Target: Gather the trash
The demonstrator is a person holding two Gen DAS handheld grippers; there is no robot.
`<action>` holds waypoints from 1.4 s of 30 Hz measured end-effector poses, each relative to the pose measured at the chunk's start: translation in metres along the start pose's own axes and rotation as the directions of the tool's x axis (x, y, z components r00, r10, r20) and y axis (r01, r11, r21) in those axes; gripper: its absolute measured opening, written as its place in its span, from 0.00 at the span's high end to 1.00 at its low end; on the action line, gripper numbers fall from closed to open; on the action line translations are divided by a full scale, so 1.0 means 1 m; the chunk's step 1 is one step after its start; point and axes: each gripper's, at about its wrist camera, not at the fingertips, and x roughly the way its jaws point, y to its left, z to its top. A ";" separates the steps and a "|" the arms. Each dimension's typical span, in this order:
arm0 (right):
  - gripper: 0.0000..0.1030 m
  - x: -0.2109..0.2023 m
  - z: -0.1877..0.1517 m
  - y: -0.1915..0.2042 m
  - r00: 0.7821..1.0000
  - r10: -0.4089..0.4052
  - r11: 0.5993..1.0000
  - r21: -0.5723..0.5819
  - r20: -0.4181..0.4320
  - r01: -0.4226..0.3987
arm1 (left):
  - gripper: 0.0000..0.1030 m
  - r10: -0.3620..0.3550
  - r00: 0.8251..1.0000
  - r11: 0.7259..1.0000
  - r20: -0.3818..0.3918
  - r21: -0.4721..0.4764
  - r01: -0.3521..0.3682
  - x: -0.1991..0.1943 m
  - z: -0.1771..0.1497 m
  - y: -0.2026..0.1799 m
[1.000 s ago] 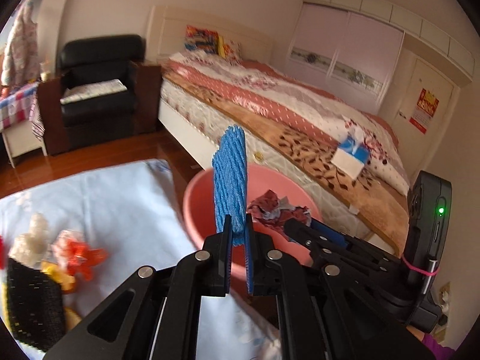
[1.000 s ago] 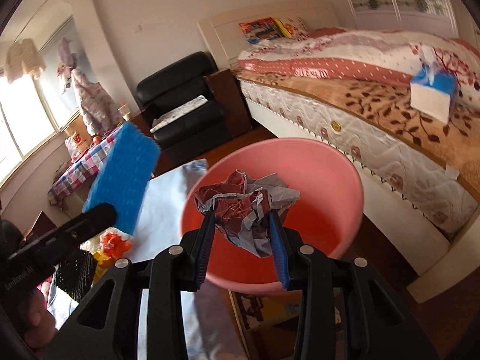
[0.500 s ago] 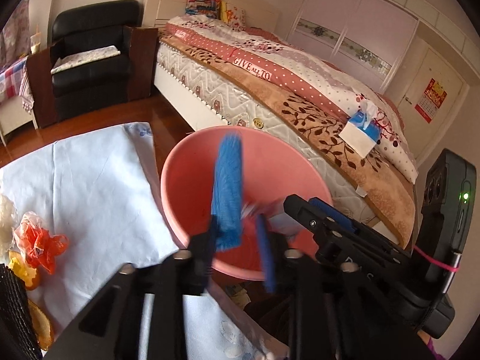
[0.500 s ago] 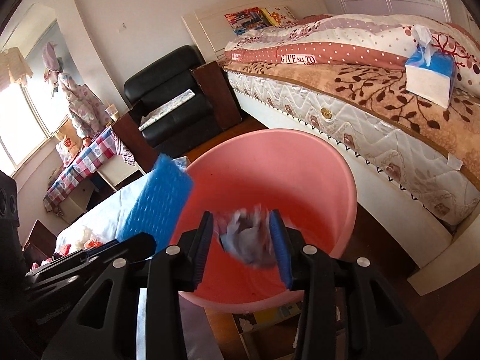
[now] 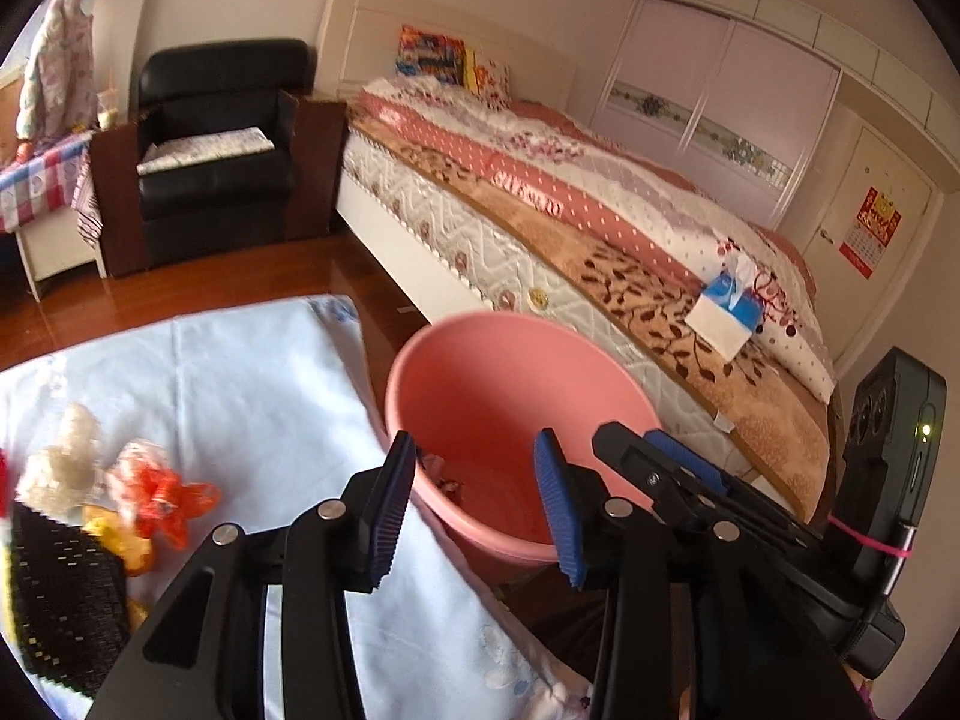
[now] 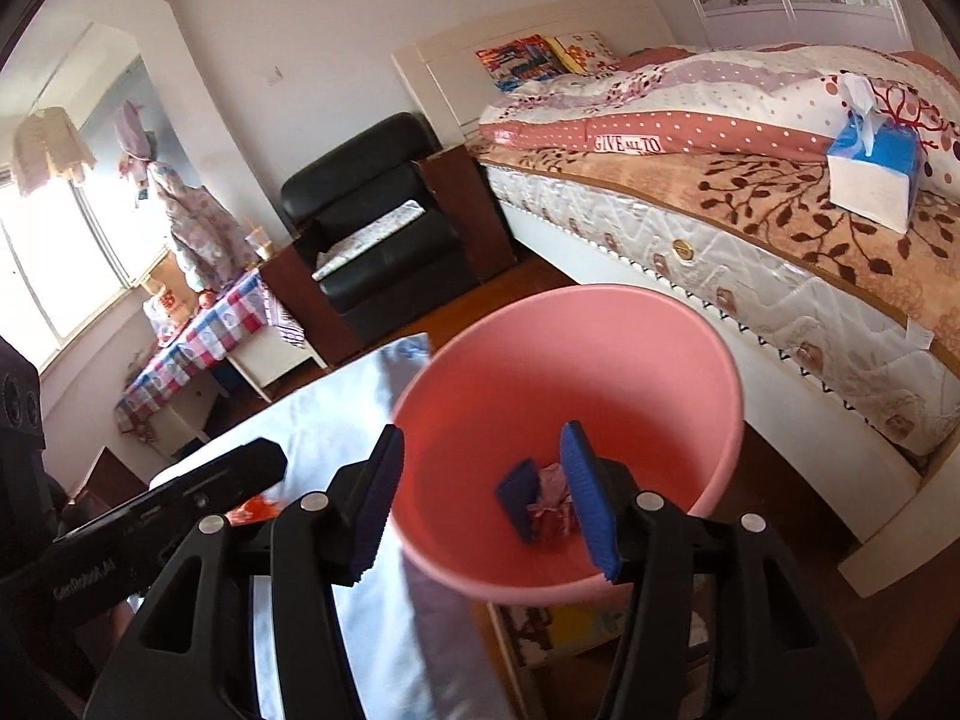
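A pink basin [image 5: 516,354] [image 6: 600,336] stands beside the table with the pale blue cloth [image 5: 240,372]. At its bottom lie a blue sponge [image 6: 517,495] and a crumpled red and grey paper [image 6: 549,504]. My left gripper [image 5: 477,498] is open and empty over the basin's near rim. My right gripper [image 6: 486,492] is open and empty above the basin. On the cloth at left lie an orange wrapper [image 5: 162,492], a white fluffy lump [image 5: 60,462] and a black mesh piece [image 5: 60,600].
A bed [image 5: 600,210] with a blue tissue box [image 5: 729,306] runs behind the basin. A black armchair [image 5: 210,150] stands at the back. A checked-cloth side table [image 6: 198,330] is by the window. Wood floor lies between.
Both grippers opened. The blue sponge dropped from the left gripper and the crumpled paper from the right; both now lie in the basin.
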 end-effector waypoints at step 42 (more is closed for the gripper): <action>0.32 0.022 -0.056 0.180 0.975 0.166 0.942 -0.267 -0.148 -0.201 | 0.55 0.293 0.956 0.943 0.020 -0.169 -0.286 -0.155 -0.085 0.191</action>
